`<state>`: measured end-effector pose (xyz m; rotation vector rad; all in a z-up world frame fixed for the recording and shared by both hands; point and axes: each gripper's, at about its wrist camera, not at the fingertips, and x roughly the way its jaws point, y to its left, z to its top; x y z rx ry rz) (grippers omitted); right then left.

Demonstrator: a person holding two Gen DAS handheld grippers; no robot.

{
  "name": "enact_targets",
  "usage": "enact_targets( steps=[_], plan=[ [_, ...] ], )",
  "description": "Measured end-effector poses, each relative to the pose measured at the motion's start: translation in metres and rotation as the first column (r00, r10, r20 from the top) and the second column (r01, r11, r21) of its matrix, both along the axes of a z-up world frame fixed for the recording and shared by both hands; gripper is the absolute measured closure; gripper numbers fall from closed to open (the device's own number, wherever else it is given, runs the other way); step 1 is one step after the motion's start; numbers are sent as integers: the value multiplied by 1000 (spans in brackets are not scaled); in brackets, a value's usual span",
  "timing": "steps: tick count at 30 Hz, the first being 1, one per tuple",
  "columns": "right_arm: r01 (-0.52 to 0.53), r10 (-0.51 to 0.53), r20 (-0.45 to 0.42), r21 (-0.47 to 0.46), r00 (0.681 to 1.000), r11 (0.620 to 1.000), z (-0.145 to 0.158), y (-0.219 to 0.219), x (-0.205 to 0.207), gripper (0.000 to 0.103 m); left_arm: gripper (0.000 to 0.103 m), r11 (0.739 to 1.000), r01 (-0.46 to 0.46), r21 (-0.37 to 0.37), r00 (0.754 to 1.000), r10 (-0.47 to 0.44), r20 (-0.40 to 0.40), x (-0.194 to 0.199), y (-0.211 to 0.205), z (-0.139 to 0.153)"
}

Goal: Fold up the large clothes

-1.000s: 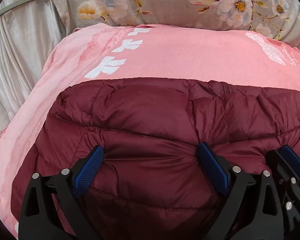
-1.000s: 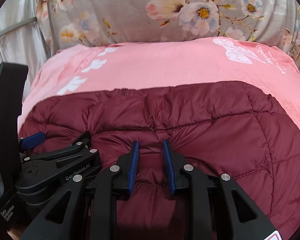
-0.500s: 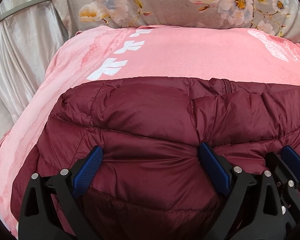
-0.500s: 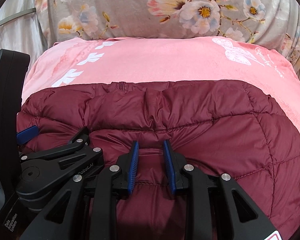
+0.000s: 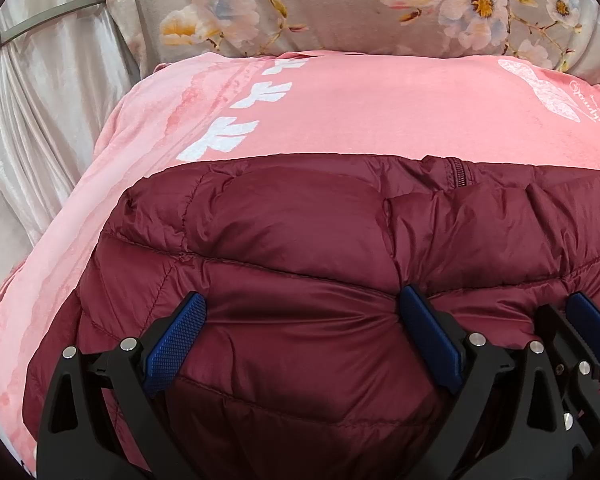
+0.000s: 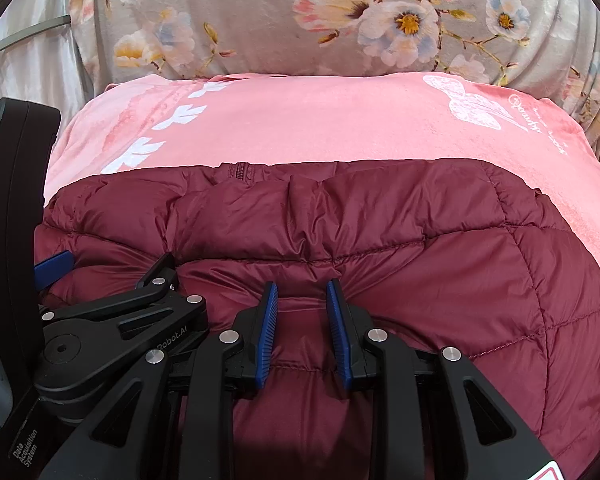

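Note:
A maroon quilted puffer jacket [image 5: 300, 220] lies folded on a pink blanket [image 5: 380, 112], its zipper end at the far edge. My left gripper [image 5: 303, 298] stands wide over the near part, and a thick puff of jacket bulges between its blue pads, with creases running to both. In the right wrist view my right gripper [image 6: 302, 286] is nearly closed on a narrow pinch of the same jacket [image 6: 380, 220]. The left gripper [image 6: 108, 266] sits close beside it on the left. Both grippers point down at the near edge.
The pink blanket [image 6: 320, 120] with white prints extends beyond the jacket. Behind it hangs a grey floral cloth [image 5: 320, 8]. A silvery curtain [image 5: 40, 100] falls at the left, past the blanket's edge.

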<state>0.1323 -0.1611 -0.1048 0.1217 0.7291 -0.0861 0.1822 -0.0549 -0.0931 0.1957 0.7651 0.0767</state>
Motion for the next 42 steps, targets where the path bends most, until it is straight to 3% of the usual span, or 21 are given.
enact_targets(
  steps=[7, 10, 13, 17, 19, 22, 24, 27, 29, 30, 33, 35, 37, 38, 39, 40, 42],
  plan=[
    [-2, 2, -3, 5, 1000, 1000, 2, -4, 2, 77, 7, 1000, -2, -18, 1000, 2, 6, -2, 1, 2],
    [-5, 5, -4, 17, 1000, 1000, 2, -6, 2, 77, 7, 988, -2, -151, 1000, 2, -6, -13, 24, 11],
    [-18, 18, -1, 42, 1000, 999, 3, -9, 2, 74, 8, 953, -22, -304, 1000, 15, -24, -40, 67, 24],
    [-30, 29, 9, 59, 1000, 998, 5, -10, 0, 70, 8, 938, -111, -328, 993, 114, -11, -81, 121, 38],
    [-6, 5, 15, 69, 1000, 998, 12, -8, -8, 69, 7, 917, -167, -362, 984, 178, -3, -99, 156, 45],
    [-28, 22, 42, 166, 999, 986, 22, 1, -32, 66, 7, 874, -248, -418, 968, 244, -63, -110, 197, 36],
    [-59, 52, 41, 175, 998, 983, 25, 12, -45, 66, 7, 821, -289, -493, 957, 255, -138, -110, 220, 17],
    [-92, 86, 45, 147, 995, 985, 29, 31, -71, 67, 7, 744, -306, -594, 952, 246, -182, -115, 230, -2],
    [-111, 106, 37, 146, 994, 983, 26, 39, -85, 75, 6, 751, -283, -596, 959, 234, -161, -116, 224, -1],
    [-122, 121, 21, 151, 992, 981, 22, 42, -91, 86, 6, 750, -259, -608, 966, 200, -164, -112, 220, -1],
    [-130, 133, -9, 153, 991, 980, 14, 45, -98, 94, 9, 749, -228, -622, 973, 162, -163, -105, 206, 0],
    [-128, 133, -29, 142, 991, 982, 8, 45, -98, 95, 24, 762, -200, -615, 979, 125, -164, -99, 195, 2],
    [-125, 133, -45, 148, 990, 981, 4, 44, -95, 95, 51, 772, -185, -609, 981, 105, -164, -99, 187, 6],
    [-124, 133, -49, 155, 990, 980, 1, 43, -93, 96, 59, 775, -174, -608, 983, 95, -160, -98, 184, 10],
    [-122, 132, -52, 159, 990, 980, 0, 43, -91, 96, 76, 784, -152, -602, 986, 80, -145, -99, 180, 17],
    [-118, 129, -56, 166, 990, 979, -3, 42, -90, 97, 84, 790, -135, -598, 989, 70, -130, -103, 177, 23],
    [-113, 126, -63, 178, 990, 978, -6, 40, -86, 98, 89, 793, -90, -602, 995, 46, -88, -107, 174, 38]
  ],
)
